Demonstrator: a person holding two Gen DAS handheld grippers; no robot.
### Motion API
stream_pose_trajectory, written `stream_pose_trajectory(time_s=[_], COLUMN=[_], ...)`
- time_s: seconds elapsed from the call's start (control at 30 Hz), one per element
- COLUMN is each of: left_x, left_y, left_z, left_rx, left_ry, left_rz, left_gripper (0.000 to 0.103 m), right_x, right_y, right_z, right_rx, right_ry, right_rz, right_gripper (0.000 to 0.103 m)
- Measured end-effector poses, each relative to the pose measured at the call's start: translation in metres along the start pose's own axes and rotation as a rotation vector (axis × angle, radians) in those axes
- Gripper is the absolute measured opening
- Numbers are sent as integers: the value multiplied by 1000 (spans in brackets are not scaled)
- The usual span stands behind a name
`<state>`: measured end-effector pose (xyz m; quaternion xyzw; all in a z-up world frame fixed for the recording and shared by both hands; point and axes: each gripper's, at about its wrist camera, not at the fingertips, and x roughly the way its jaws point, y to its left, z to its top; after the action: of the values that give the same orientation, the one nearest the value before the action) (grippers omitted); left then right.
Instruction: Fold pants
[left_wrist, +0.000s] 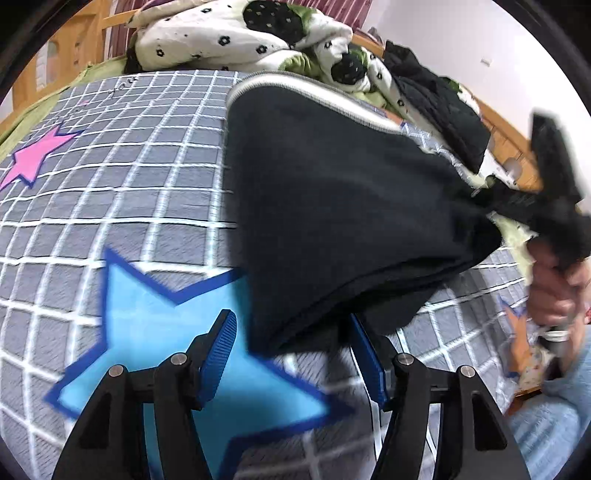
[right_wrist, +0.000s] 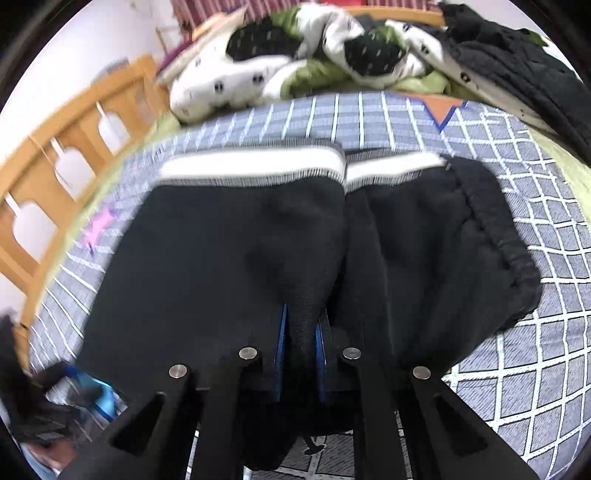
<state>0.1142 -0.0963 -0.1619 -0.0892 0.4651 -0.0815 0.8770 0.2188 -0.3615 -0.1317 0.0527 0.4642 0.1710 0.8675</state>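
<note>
- Black pants (right_wrist: 236, 251) on the bed, over a grey checked sheet (left_wrist: 122, 177); part draped flat, part bunched and lifted off the sheet.
- Right gripper (right_wrist: 300, 332): blue fingers (right_wrist: 281, 343) close together, clamped on a pinched fold of the pants' black fabric.
- Right wrist view: white-and-grey striped cuffs (right_wrist: 255, 168) lie side by side at the far edge of the pants; gathered elastic waistband (right_wrist: 495, 236) curls on the right.
- Left gripper (left_wrist: 295, 354): fingers (left_wrist: 221, 354) apart, nothing pinched. The pants' lower edge hangs just above and between them; contact with the right-hand pad can't be confirmed.
- Left wrist view: right gripper at the right edge, a hand (left_wrist: 550, 291) around its handle, fabric pulled into a peak toward it.
- Blue star print (left_wrist: 155, 325) on the sheet under the left gripper, pink star (left_wrist: 37, 158) further left.
- Rumpled floral quilt (right_wrist: 236, 77) and a dark garment (right_wrist: 524, 70) piled at the head of the bed; wooden bed rail (right_wrist: 74, 122) on the left.
</note>
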Motion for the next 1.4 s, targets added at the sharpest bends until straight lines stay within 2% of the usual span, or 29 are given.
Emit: stream_pose_trajectory(time_s=[0.07,0.2,0.33,0.37,0.43,0.53,0.6,0.7,0.83,0.97,1.03,1.07,1.1,1.13,1.17,1.23,1.27,1.3,1.33,1.37,1.4], left_x=[6,4,-5,-6,-4,0,6,13,6,-13,-32,-43,-51,-62,-68,-81,-85,-87,-89,-88,-86], left_y=[-7,-11,-17,-23,-37,-48,-49,-43,-32,-36,-35,-36,-37,-39,-40,-40,-40,-38,-39,-38,-36], left_z=[2,7,13,14,16,11,9,6,10,13,22,28,35,50,63,92,105,119,129,136,140], left_rx=[18,11,32,45,77,120,128,110,26,58,84,96,107,129,142,158,167,188,209,221,225], left_ry=[-44,-56,-71,-76,-78,-81,-53,-31,7,54,44,16,-5,-19,-16,-26,-35,-44,-55,-71,-82], left_rz=[82,103,4,-20,-11,15,12,18,-35,-22,-28,-7,18,45,53,57,58,60,56,47,41], left_gripper=[60,60,58,58,58,44,18,17,17,17,17,18,25,30,37,39,44,56,62,67,68], right_x=[-10,-36,-81,-84,-79,-37,-25,-29,-28,-42,-54,-63,-71,-78,-85,-93,-96,-97,-98,-97,-95], right_y=[-1,-6,-35,-47,-78,-113,-119,-116,-109,-103,-101,-100,-100,-101,-102,-101,-100,-98,-96,-94,-93], right_z=[7,23,40,42,38,18,5,6,-2,-12,-15,-14,-13,-10,-6,4,9,15,20,26,30], right_rx=[-7,-40,-33,-11,50,94,84,74,42,34,4,-2,2,9,15,17,13,6,2,-5,-10], right_ry=[-27,-108,-262,-270,-253,-132,-133,-133,-130,-87,-90,-104,-119,-131,-140,-154,-155,-154,-155,-162,-168], right_rz=[0,-34,-108,-123,-177,-248,-262,-261,-301,-306,-308,-307,-304,-300,-292,-286,-286,-282,-278,-273,-268], right_gripper=[12,10,9,9,9,9,9,9,9,17,22,28,33,45,48,48,49,50,53,58,60])
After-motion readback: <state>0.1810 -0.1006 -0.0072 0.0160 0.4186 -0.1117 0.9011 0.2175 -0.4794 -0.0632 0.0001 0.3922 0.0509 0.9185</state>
